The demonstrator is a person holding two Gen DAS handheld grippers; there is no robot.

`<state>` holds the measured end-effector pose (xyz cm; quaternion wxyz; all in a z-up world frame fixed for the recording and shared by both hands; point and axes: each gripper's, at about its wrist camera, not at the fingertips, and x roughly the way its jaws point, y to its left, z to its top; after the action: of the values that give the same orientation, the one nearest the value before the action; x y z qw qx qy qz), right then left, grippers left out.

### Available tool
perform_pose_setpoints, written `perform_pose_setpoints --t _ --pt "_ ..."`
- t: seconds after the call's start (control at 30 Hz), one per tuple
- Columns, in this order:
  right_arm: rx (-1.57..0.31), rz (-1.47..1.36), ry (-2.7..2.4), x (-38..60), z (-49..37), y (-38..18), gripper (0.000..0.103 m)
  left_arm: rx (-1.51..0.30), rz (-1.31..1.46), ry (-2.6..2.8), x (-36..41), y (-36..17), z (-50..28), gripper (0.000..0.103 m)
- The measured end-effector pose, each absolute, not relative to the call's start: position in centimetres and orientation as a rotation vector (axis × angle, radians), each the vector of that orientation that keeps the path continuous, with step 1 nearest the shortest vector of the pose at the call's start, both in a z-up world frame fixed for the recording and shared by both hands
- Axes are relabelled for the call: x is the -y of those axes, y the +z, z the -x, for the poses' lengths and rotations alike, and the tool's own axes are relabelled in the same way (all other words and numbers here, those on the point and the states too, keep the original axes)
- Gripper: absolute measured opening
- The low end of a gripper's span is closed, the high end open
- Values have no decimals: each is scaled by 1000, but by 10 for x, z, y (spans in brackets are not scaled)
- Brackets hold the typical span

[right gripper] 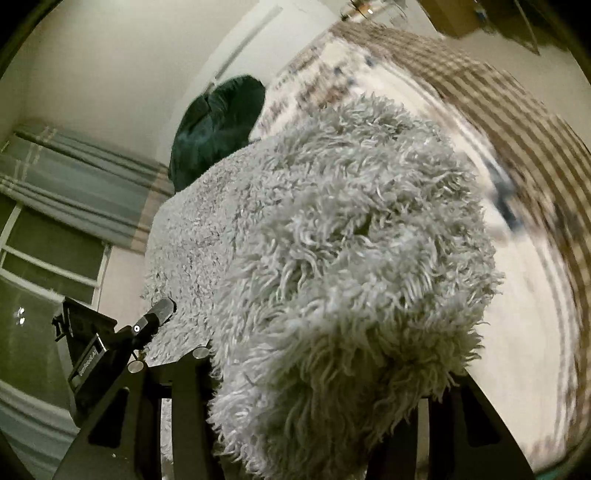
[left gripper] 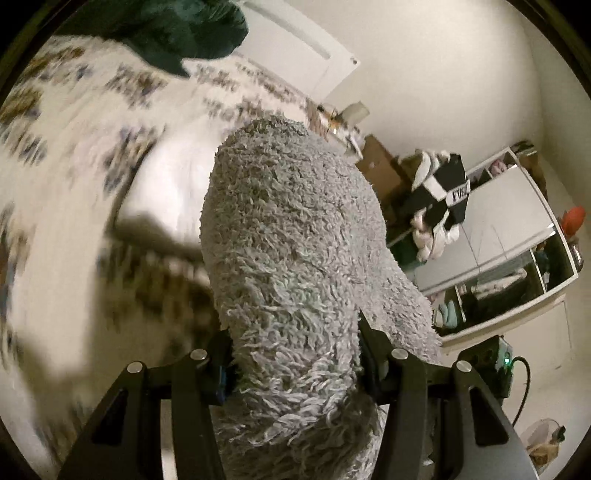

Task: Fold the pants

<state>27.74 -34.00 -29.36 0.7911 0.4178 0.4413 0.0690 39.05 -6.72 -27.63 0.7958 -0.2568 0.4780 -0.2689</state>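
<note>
The pants (left gripper: 295, 240) are grey and fluffy. In the left wrist view they rise as a thick roll out from between the fingers of my left gripper (left gripper: 295, 354), which is shut on them. In the right wrist view the same fluffy pants (right gripper: 351, 240) bulge over my right gripper (right gripper: 332, 387), which is shut on them with its fingertips buried in the pile. The left gripper (right gripper: 147, 328) also shows in the right wrist view at the lower left, clamped on the far edge of the fabric. The pants are lifted above the bed.
A bed with a patterned white cover (left gripper: 92, 129) lies below, blurred by motion. A dark green pillow (left gripper: 177, 29) sits at its head and also shows in the right wrist view (right gripper: 218, 129). A white shelf with clothes (left gripper: 498, 240) stands on the right. A window with a striped blind (right gripper: 55, 221) is on the left.
</note>
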Motion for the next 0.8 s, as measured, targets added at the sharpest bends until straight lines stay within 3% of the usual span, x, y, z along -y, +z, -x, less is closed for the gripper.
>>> perform_pose_setpoints --t 0.17,0.43,0.53,0.57,0.67,0.73,0.8 --pt "-932 -875 132 325 -427 -309 50 -1004 547 -548 59 -293 -511 50" --pt "-1048 -799 97 300 -548 -373 51 -1112 528 -454 38 -376 -609 53" --pt "-1099 -794 78 299 -558 -385 75 -1119 525 -445 31 -389 -613 60" --pt "-1105 -787 66 300 -555 -383 78 -1117 516 -439 30 -388 -612 69" --pt "-1123 -744 27 309 -545 -373 86 -1119 438 -416 30 -378 -606 77" --pt "-1135 -710 -6 315 -536 -367 92 -1117 382 -395 31 -370 -601 89" --pt "-1153 -660 -47 322 -525 -364 98 -1106 329 -376 33 -362 -594 89"
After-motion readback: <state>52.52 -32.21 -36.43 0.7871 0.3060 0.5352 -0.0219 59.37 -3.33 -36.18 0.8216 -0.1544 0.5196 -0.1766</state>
